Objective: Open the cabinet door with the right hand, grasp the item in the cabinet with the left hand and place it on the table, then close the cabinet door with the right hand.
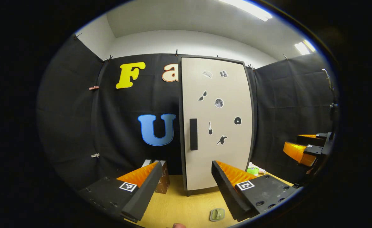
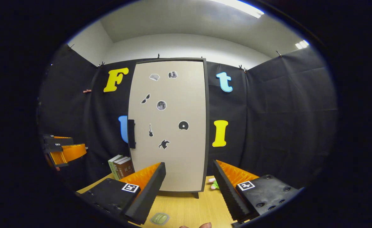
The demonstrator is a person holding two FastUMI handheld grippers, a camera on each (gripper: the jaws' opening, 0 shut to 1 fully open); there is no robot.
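My left gripper [image 1: 184, 186] and right gripper [image 2: 189, 186] hover with fingers released before the shut beige sticker-dotted cabinet door [image 2: 170, 126] at centre frame; a small green soap-like item [image 2: 160, 218] lies on the wooden bench [image 2: 189, 205] — either start or finish.

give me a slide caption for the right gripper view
Open right gripper faces the closed beige sticker-covered cabinet door on the wooden table.
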